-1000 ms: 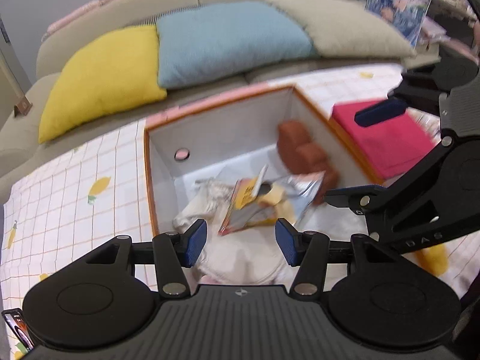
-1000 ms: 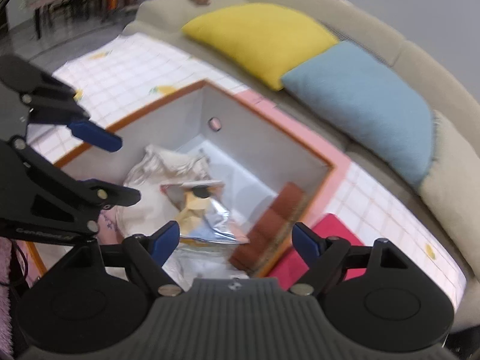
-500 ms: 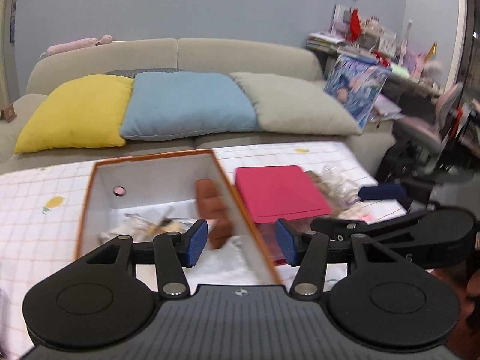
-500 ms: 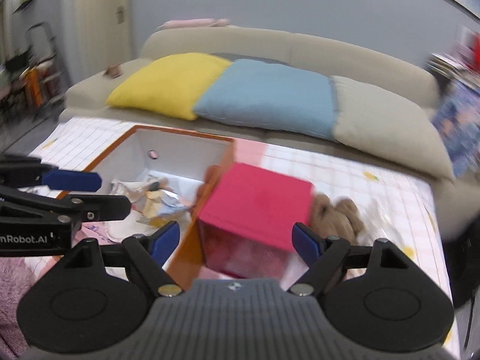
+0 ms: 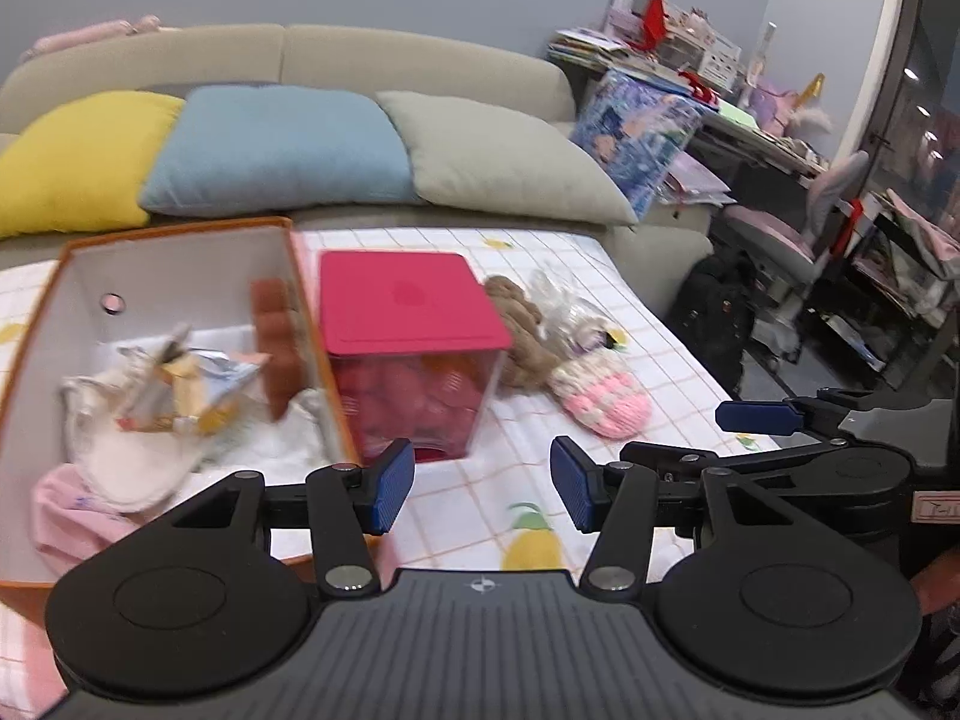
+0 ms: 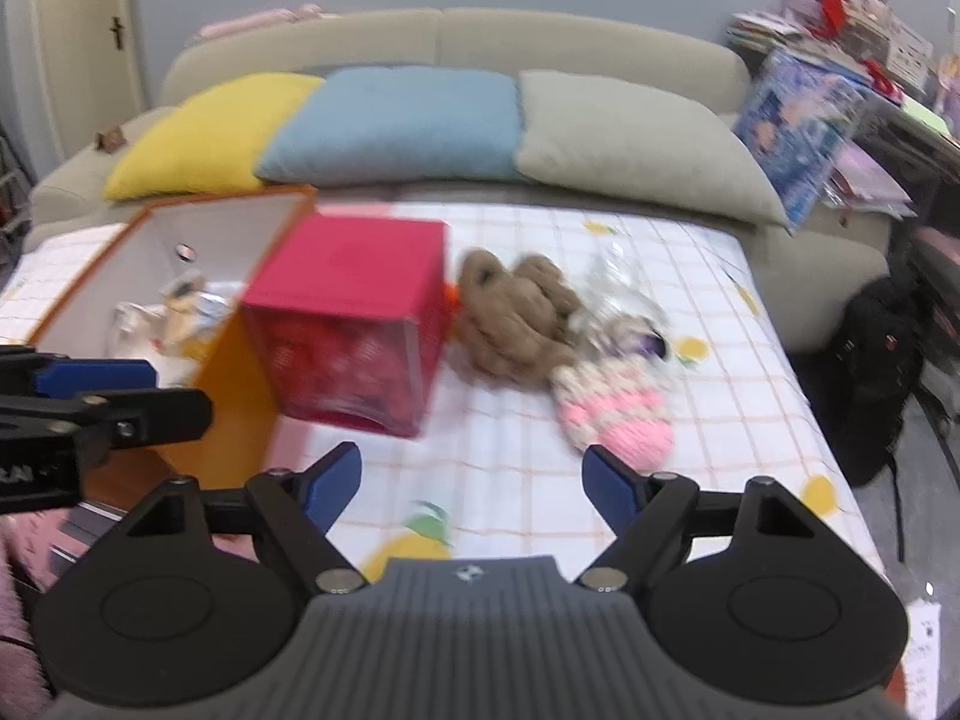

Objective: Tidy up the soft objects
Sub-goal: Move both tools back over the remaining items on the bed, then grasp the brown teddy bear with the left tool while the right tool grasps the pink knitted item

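An orange open box (image 5: pixel 177 234) (image 6: pixel 231 381) on the checked cloth holds soft items: a white cloth, a crumpled packet (image 5: pixel 180 387) and a brown plush piece (image 5: pixel 277 345). Right of it stands a clear bin with a pink lid (image 5: pixel 408 300) (image 6: pixel 354 273). Beyond the bin lie a brown plush toy (image 5: pixel 522 324) (image 6: pixel 516 312), a clear wrapped item (image 6: pixel 624 300) and a pink-and-white knitted toy (image 5: pixel 603 393) (image 6: pixel 612 414). My left gripper (image 5: pixel 483 483) hangs open over the cloth in front of the bin, holding nothing. My right gripper (image 6: pixel 474 486) is open and holds nothing, short of the knitted toy.
A beige sofa (image 5: pixel 420 66) carries yellow (image 5: pixel 78 162), blue (image 5: pixel 276 150) and grey (image 5: pixel 498 156) cushions behind the cloth. A cluttered desk and chair (image 5: pixel 798 222) stand at the right, with a dark bag (image 6: pixel 876 354) on the floor. Pink fabric (image 5: pixel 78 516) lies in the box's near corner.
Both grippers have swung from over the orange box to the right, so the pink-lidded bin and the toys beyond it now face them. Both stay open with nothing held.
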`<state>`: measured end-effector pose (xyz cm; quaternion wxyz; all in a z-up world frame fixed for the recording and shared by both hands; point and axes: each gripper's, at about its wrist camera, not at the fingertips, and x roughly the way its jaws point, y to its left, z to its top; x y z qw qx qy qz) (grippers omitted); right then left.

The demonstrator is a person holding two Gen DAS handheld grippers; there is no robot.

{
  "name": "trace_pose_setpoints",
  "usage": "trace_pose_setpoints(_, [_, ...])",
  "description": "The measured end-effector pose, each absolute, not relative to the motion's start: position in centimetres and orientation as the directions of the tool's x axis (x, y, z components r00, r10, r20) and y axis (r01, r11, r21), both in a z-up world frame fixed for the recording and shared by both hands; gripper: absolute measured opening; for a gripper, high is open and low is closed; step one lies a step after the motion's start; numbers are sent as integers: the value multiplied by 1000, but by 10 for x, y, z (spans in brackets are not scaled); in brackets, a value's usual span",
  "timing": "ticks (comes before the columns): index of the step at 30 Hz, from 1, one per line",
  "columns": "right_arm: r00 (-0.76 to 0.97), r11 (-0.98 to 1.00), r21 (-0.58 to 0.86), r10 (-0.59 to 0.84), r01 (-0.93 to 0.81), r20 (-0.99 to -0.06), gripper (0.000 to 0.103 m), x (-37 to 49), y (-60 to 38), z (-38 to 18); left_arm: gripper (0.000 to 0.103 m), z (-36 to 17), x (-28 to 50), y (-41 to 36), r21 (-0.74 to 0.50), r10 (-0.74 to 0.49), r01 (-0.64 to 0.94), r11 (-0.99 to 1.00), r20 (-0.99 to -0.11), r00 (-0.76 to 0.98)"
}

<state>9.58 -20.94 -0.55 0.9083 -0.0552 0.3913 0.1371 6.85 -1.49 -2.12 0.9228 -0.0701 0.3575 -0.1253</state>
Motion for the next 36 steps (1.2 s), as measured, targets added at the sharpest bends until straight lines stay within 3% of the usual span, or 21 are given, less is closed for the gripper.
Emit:
trace_pose_setpoints(8, [668, 986, -23, 95, -166, -738, 74, 134, -251, -31, 62, -29, 102, -53, -175, -318, 272, 946, -654, 686])
trace_pose_setpoints(15, [654, 990, -5, 90, -142, -751, 76, 177, -266, -58, 62, -26, 141, -91, 4, -287, 389, 921, -667, 687])
trace_pose_setpoints(17, [660, 989, 9, 104, -147, -744, 82, 186, -266, -65, 62, -25, 157, -100, 46, -275, 414, 909, -681, 679])
trace_pose_setpoints(29, [669, 975, 21, 167, -221, -724, 95, 230, -269, -99, 80, -60, 260, -154, 213, -95, 476, 854, -835, 543])
trace_pose_setpoints(36, [636, 973, 18, 165, -231, -754, 95, 239, -266, -112, 81, -92, 290, -169, 307, 48, 479, 823, -877, 479])
